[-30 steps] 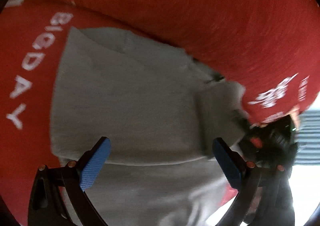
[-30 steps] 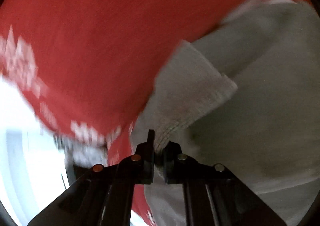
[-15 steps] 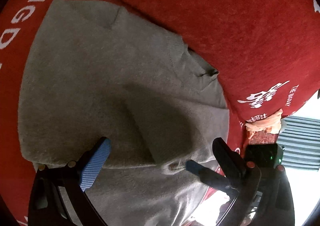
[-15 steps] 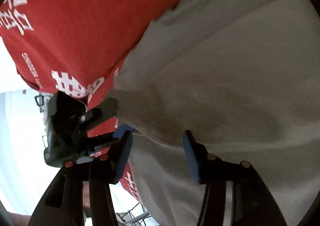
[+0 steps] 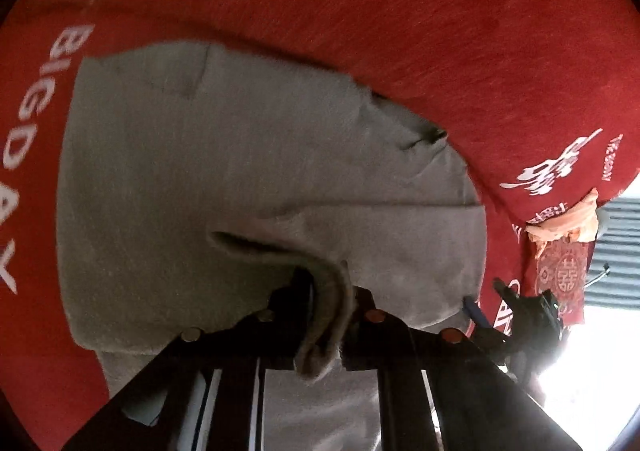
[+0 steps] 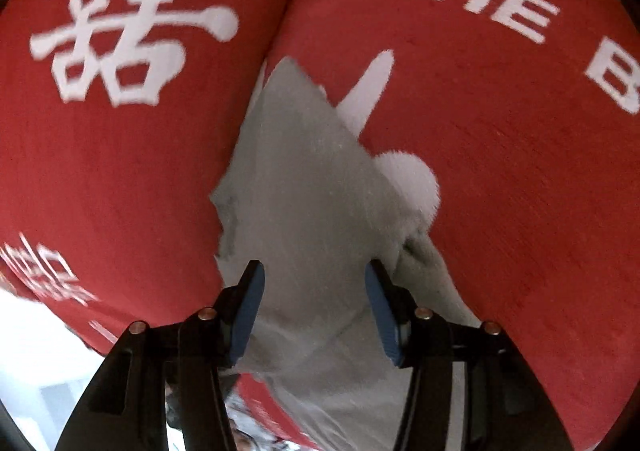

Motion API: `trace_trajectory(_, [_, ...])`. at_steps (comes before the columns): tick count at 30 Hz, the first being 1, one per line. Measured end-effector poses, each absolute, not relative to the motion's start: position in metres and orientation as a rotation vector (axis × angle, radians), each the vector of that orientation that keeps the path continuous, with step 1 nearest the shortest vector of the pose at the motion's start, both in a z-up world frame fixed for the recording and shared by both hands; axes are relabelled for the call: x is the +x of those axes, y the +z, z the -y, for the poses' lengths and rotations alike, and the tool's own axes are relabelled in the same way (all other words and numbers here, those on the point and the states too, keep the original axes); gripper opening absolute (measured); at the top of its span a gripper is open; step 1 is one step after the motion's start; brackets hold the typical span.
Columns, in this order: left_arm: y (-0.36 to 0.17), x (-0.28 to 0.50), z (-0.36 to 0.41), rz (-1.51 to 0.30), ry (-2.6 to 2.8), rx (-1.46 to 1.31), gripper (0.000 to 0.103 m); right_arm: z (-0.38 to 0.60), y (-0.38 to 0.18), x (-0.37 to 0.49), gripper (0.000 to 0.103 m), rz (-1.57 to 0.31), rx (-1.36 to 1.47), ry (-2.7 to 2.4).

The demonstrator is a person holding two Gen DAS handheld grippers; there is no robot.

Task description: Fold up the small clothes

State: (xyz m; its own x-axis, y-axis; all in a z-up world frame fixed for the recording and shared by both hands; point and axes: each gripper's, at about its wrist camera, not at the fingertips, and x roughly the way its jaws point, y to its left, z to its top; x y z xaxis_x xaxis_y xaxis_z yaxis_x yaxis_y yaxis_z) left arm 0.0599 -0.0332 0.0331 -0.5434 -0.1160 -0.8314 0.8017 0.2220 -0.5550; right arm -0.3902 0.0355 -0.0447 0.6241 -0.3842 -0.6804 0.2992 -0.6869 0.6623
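A grey knit garment (image 5: 240,171) lies spread on a red cloth (image 5: 400,31) printed with white letters. In the left wrist view my left gripper (image 5: 328,287) is shut on a raised fold of the garment near its lower edge, and the pinched cloth bulges up between the fingers. My right gripper (image 6: 313,271) is open in its own view. Its blue pads (image 6: 250,307) hang apart over a narrow grey part of the garment (image 6: 312,179) without pressing it. The right gripper (image 5: 486,297) also shows by the garment's right corner in the left wrist view.
The red cloth (image 6: 500,171) covers the whole work surface and carries large white characters (image 6: 128,35). A peach rag (image 5: 568,219) and a red patterned piece (image 5: 560,275) sit at the surface's right edge. Grey slats (image 5: 616,251) and bright light lie beyond.
My left jaws have gone from wide open to shut on a fold of the grey garment. My right gripper released the cloth edge, opened, rolled and swept sideways over another part.
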Motion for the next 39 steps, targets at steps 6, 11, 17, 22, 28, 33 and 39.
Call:
trace_trajectory(6, [0.059, 0.055, 0.052, -1.633, -1.491, 0.635, 0.007, -0.031, -0.051, -0.380, 0.057, 0.123, 2.087, -1.059])
trace_trajectory(11, [0.062, 0.057, 0.055, -1.646, -1.485, 0.642, 0.007, -0.054, -0.043, -0.384, 0.058, 0.130, 2.097, -1.042])
trace_trajectory(17, [0.084, 0.049, 0.073, -1.610, -1.536, 0.642, 0.007, -0.045, -0.058, -0.389, 0.042, 0.209, 2.087, -1.098])
trace_trajectory(22, [0.097, 0.044, 0.086, -1.555, -1.573, 0.640, 0.007, -0.034, -0.036, -0.408, 0.006, 0.189, 1.939, -1.187])
trace_trajectory(28, [0.044, 0.050, 0.067, -1.618, -1.441, 0.748, 0.007, -0.042, -0.052, -0.404, 0.011, -0.088, 2.004, -1.155])
trace_trajectory(33, [0.021, 0.055, 0.044, -1.626, -1.399, 0.816, 0.007, -0.041, -0.009, -0.405, 0.033, -0.221, 1.845, -1.074])
trace_trajectory(39, [0.020, 0.053, 0.043, -1.602, -1.388, 0.838, 0.007, 0.020, 0.002, -0.424, 0.063, -0.345, 1.720, -1.165])
